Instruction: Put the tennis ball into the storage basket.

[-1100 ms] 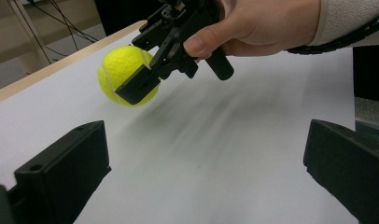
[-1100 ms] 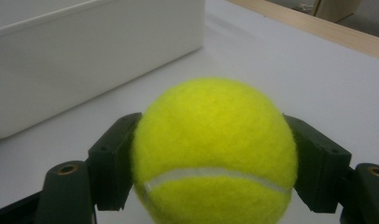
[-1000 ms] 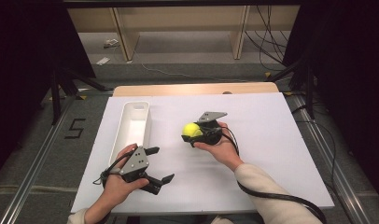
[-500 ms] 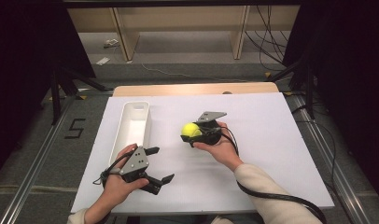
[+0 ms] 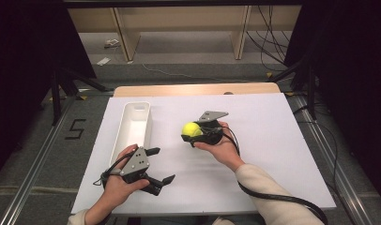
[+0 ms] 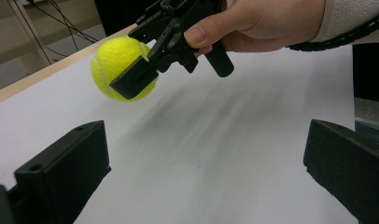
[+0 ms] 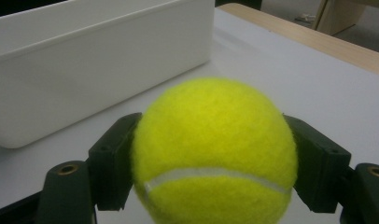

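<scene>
A yellow tennis ball (image 5: 191,129) hangs above the white table sheet near its middle, clamped between the jaws of my right gripper (image 5: 193,132). In the right gripper view the ball (image 7: 214,154) sits squarely between the two black jaws. From the left gripper view the ball (image 6: 114,65) and the right gripper (image 6: 134,77) appear ahead, held by a hand. My left gripper (image 5: 161,165) rests low at the front left of the sheet, jaws wide apart with nothing between them. A long white bin (image 5: 124,131) lies left of the ball.
The white sheet (image 5: 268,136) covers the table, with a wooden strip (image 5: 198,89) along its far edge. A black cable (image 5: 282,199) trails from the right gripper past the forearm. Dark stands and floor rails flank the table.
</scene>
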